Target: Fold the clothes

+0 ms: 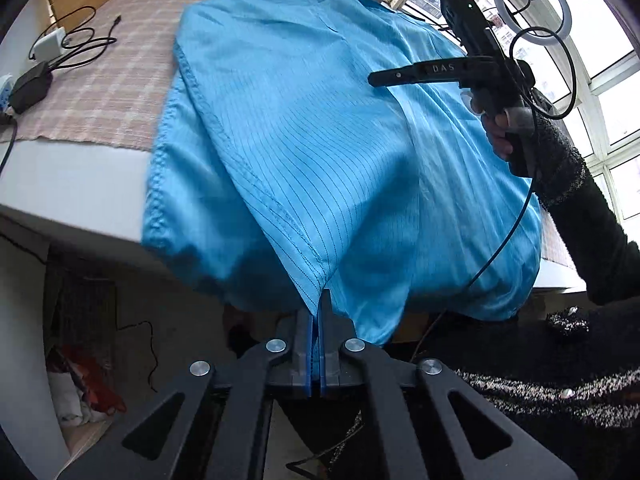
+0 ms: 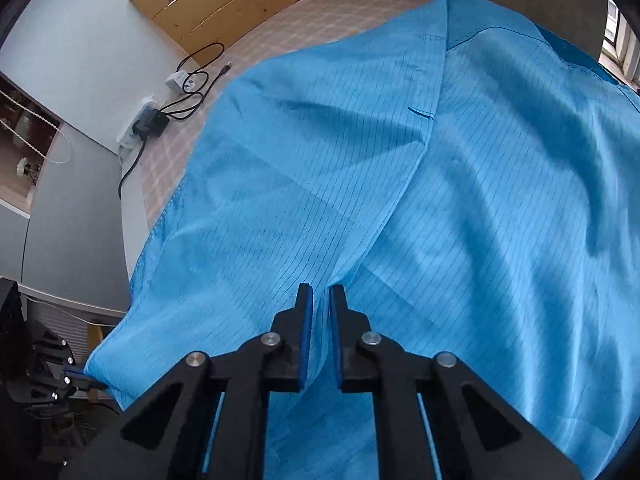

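1. The blue garment [image 1: 320, 140] is a shiny thing with thin dark pinstripes. It's spread over the pink checked cloth [image 1: 112, 80] on the worktop [image 1: 72, 184], and its near hem hangs off the worktop's front edge.
2. A stitched seam runs down the garment to the hem corner. In the right wrist view you can see one panel overlapping another, with a small dark stitch mark by the overlap.
3. Left hand-held gripper [image 1: 320, 320]: pinched tight on the garment's hem corner, right where that seam ends. The blue pads are practically together with just fabric between them.
4. Right hand-held gripper [image 2: 321, 320]: narrow, with a fold of the garment sitting between the blue pads. The fabric bunches up into that gap, so it looks like it's clamped on the cloth, further along the hem from the left one.
5. From the left wrist view, the right hand-held gripper shows up over the garment's far-right part, held by a hand [image 1: 500, 132] in a dark knitted sleeve [image 1: 568, 176], with a thin black cable looping from it.
6. Away from the garment, on the far-left corner of the checked cloth: a white charger [image 1: 50, 42], a black adapter [image 1: 30, 84] and a tangle of black cable [image 1: 88, 36].
7. Beyond the garment there's a wooden headboard-type panel [image 2: 224, 4]. A ring light [image 1: 532, 4] stands by the window [image 1: 600, 92] on the garment's right.
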`<state>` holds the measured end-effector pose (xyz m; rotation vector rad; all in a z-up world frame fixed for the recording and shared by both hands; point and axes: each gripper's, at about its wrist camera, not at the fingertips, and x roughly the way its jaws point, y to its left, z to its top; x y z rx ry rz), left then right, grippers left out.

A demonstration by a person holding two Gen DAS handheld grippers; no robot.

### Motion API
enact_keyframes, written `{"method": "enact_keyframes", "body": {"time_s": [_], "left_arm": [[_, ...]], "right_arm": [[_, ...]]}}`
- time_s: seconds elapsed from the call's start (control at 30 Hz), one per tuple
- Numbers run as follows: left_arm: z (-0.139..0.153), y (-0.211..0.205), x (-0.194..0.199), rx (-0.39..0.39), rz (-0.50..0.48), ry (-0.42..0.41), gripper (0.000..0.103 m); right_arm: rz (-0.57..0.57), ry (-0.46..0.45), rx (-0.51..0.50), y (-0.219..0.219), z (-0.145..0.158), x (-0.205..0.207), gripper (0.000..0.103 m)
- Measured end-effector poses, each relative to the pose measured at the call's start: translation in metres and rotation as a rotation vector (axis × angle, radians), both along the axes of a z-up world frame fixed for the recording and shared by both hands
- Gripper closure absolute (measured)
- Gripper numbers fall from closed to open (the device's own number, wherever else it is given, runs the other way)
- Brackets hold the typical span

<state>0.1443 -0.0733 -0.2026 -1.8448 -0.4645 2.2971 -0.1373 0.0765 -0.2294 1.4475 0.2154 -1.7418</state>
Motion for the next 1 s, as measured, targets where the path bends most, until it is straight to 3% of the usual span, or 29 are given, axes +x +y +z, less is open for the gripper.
{"method": "enact_keyframes", "body": {"time_s": [0.07,0.1,0.17,0.23,0.3,0.47,0.6,0.63,0.67,0.7,0.8,0.93,1.0], "left_arm": [[-0.012,-0.013,0.01,-0.038,0.006,-0.059,0.07],[-0.018,-0.019,0.015,-0.057,0.009,-0.088,0.065],[-0.027,-0.029,0.018,-0.102,0.013,-0.122,0.066],[-0.026,-0.041,0.012,-0.092,0.06,-0.095,0.066],[-0.026,-0.052,0.003,-0.037,0.094,-0.064,0.062],[-0.05,-0.042,-0.018,-0.034,0.036,-0.085,0.054],[-0.073,-0.043,-0.022,0.024,0.064,-0.102,0.058],[-0.076,-0.045,-0.021,0.054,0.08,-0.095,0.071],[-0.077,-0.048,-0.019,0.084,0.09,-0.087,0.094],[-0.076,-0.048,-0.018,0.091,0.093,-0.085,0.101],[-0.063,-0.051,-0.01,0.025,0.064,-0.06,0.1],[-0.064,-0.078,0.003,-0.117,0.138,-0.095,0.099],[-0.062,-0.084,0.004,-0.122,0.164,-0.092,0.095]], "right_arm": [[0.074,0.014,0.061,-0.01,-0.004,0.019,0.092],[0.104,0.03,0.098,-0.012,-0.006,0.026,0.091],[0.138,0.058,0.124,-0.013,-0.003,0.033,0.09],[0.135,0.077,0.127,-0.009,0.002,0.033,0.079],[0.083,0.075,0.092,-0.005,0.01,0.02,0.059],[0.06,0.083,0.07,-0.007,0.018,0.014,0.059],[0.104,0.101,0.115,-0.015,0.01,0.027,0.059],[0.107,0.103,0.124,-0.015,0.008,0.029,0.059],[0.11,0.097,0.125,-0.016,0.006,0.031,0.059],[0.113,0.091,0.125,-0.017,0.003,0.032,0.059],[0.133,0.071,0.122,-0.024,-0.003,0.04,0.059],[0.192,0.043,0.123,-0.035,-0.007,0.058,0.059],[0.22,0.041,0.131,-0.039,-0.009,0.067,0.059]]}}
